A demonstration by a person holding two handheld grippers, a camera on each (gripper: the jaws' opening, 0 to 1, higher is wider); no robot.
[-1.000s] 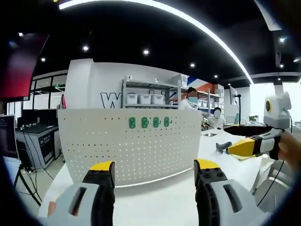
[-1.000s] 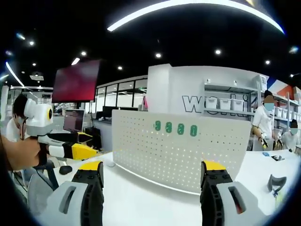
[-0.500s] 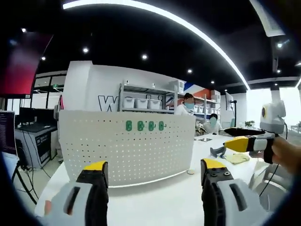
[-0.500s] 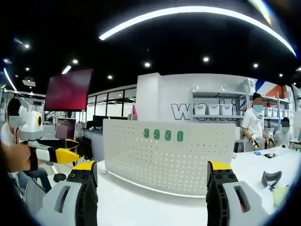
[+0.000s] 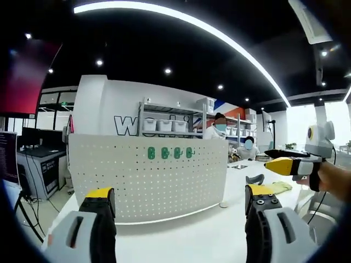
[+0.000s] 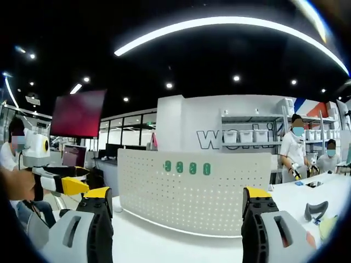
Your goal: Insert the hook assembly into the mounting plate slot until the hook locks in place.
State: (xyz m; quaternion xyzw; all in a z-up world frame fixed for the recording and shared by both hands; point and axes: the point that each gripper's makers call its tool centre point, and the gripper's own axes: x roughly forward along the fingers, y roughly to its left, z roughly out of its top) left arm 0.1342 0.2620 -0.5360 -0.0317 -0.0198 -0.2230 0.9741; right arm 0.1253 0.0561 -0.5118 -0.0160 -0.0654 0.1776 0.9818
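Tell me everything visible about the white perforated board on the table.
The board is a wide white panel, apparently sheet metal or plastic, covered in a regular grid of small holes. It stands upright on the white table, its bottom edge resting on the surface. Four green oval pieces sit in a row near its top edge. It looks bowed, which may be lens distortion. Neither gripper touches it.

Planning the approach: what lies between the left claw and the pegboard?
Bare white table; nothing sits between the left claw and the pegboard, seen in the left gripper view.
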